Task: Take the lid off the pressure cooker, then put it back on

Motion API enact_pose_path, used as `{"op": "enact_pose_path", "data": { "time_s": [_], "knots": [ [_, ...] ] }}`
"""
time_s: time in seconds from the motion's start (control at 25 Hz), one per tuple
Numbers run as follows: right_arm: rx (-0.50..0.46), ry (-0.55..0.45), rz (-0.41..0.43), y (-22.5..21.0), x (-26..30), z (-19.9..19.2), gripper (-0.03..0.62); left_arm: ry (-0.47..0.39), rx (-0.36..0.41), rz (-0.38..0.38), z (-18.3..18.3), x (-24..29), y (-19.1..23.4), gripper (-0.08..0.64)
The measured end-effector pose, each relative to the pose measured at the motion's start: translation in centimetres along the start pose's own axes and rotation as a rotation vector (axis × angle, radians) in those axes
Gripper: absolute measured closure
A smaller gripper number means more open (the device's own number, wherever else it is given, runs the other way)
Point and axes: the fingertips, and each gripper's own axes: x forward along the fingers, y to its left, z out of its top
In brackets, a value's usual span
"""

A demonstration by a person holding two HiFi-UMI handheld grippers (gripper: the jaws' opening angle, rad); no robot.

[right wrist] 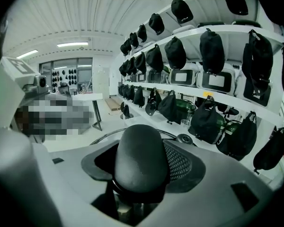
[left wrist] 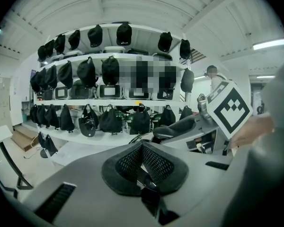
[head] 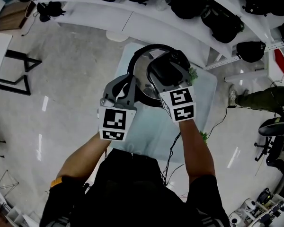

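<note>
The steel pressure cooker point(head: 143, 94) stands on a pale glass table point(head: 146, 131) in the head view, its lid point(head: 143, 74) on top. My right gripper point(head: 168, 71) reaches over the lid and is shut on the lid's black handle point(right wrist: 141, 157), which bulges up between the mesh pads point(right wrist: 180, 162) in the right gripper view. My left gripper point(head: 131, 82) sits at the cooker's left rim. In the left gripper view its pads point(left wrist: 156, 162) meet in a V, shut on a dark piece point(left wrist: 149, 197) that looks like the cooker's side handle.
A curved white shelf unit point(head: 146, 25) hung with black bags and helmets point(left wrist: 110, 71) wraps behind the table. A black-legged bench point(head: 16, 72) stands on the floor at the left. Another person's leg point(head: 262, 98) and an office chair point(head: 274, 141) are at the right.
</note>
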Motion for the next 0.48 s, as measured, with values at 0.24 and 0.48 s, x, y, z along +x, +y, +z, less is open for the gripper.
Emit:
{"op": "enact_pose_path", "data": {
  "time_s": [0.24, 0.48],
  "knots": [
    [0.010, -0.049, -0.034, -0.4, -2.8, 3.1, 0.302, -0.034, 0.003, -0.047, 1.9, 0.1, -0.8, 0.554],
    [-0.001, -0.081, -0.061, 0.0, -7.2, 4.3, 0.302, -0.086, 0.019, -0.069, 4.4, -1.9, -2.3, 0.554]
  ]
}}
